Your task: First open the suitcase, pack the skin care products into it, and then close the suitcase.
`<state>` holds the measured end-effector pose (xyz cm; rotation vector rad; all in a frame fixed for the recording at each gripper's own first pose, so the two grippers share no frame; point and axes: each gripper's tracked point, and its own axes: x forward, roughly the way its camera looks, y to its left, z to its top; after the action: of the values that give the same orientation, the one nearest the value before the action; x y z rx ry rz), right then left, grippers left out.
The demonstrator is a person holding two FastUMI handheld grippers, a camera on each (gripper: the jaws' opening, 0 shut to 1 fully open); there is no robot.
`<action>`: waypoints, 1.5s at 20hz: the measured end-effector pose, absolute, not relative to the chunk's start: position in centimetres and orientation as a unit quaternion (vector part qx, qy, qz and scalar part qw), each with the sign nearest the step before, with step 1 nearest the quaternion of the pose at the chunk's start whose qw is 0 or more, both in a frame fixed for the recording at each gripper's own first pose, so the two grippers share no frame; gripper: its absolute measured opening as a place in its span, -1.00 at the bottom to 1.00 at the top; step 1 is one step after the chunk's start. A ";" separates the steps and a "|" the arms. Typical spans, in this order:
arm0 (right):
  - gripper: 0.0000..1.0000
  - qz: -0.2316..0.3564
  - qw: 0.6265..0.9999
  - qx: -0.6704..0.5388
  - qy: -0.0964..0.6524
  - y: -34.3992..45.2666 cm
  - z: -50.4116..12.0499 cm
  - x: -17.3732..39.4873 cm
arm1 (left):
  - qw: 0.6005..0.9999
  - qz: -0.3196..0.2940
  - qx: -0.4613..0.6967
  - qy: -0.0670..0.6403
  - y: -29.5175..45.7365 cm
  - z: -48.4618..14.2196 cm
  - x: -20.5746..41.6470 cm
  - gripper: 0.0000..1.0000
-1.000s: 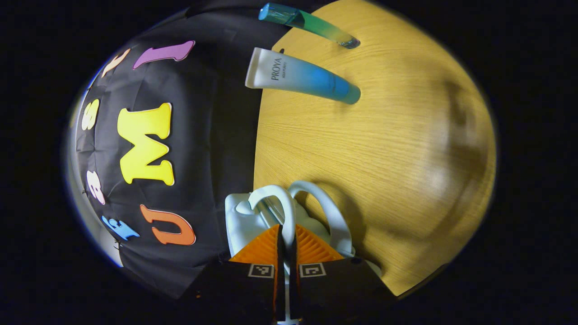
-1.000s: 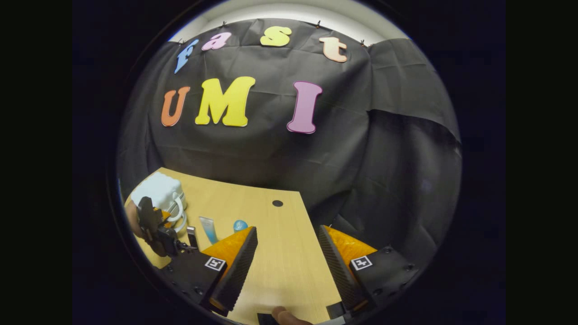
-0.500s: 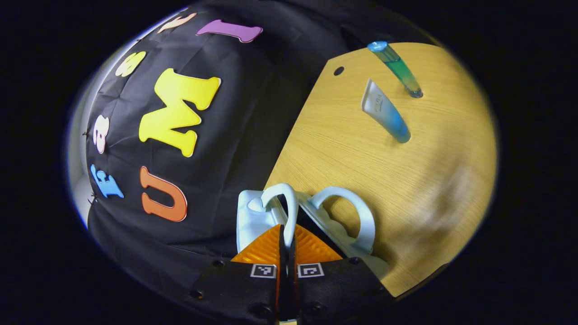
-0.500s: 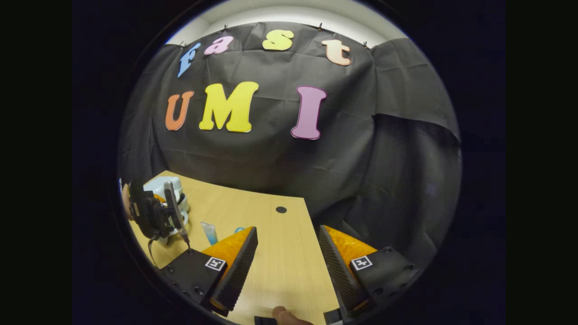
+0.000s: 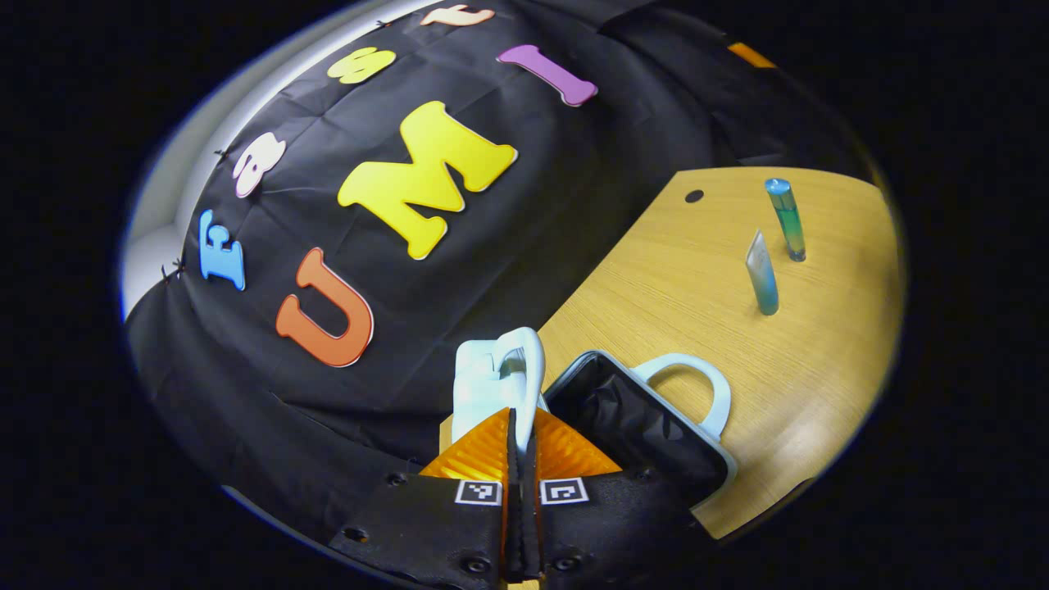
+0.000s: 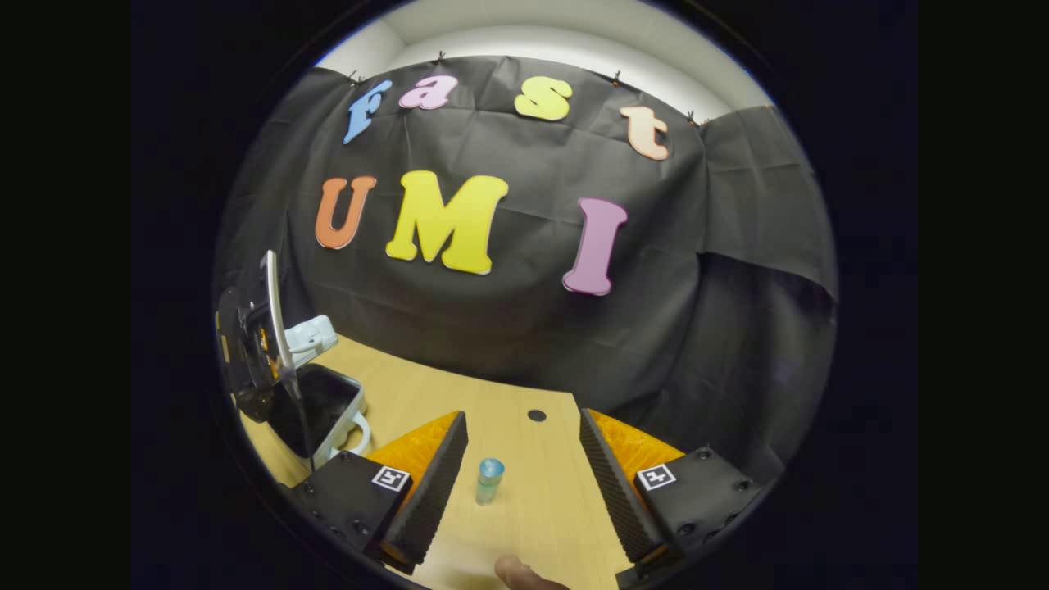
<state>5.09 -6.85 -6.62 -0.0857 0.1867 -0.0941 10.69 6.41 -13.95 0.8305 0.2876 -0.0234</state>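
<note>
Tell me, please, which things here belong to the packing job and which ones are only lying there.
Belonging to the job:
- suitcase, lid lifted by its handle
- left claw, shut on that handle
- blue-white tube, standing
- green-blue tube, standing
- right claw, open

Only there:
- table
- table's round hole
</note>
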 end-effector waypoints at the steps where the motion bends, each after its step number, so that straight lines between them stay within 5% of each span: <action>1: 0.65 -0.041 0.994 -0.048 0.088 -5.4 -6.0 5.4 | 0.911 -0.006 0.390 0.136 7.4 -13.2 10.2 -0.94; 10: 0.60 -0.007 0.995 -0.071 0.070 6.6 -3.0 6.2 | 0.965 0.012 0.245 0.088 19.3 -8.6 7.8 -0.94; 17: 0.63 0.017 0.990 -0.109 0.083 14.7 -3.3 3.0 | 0.995 0.039 0.064 0.059 30.2 -10.9 6.9 -0.94; 23: 0.63 0.061 0.984 -0.137 0.093 19.3 -2.8 2.8 | 0.991 0.059 -0.093 0.071 37.6 -16.5 6.9 -0.94; 30: 0.63 0.090 0.976 -0.174 0.092 21.9 -3.6 1.4 | 0.934 0.087 -0.316 0.138 42.8 -28.4 6.4 -0.94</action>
<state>1.36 21.89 -3.61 -0.3505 0.1861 0.1815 6.37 42.79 -28.37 -0.6471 0.2832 0.1786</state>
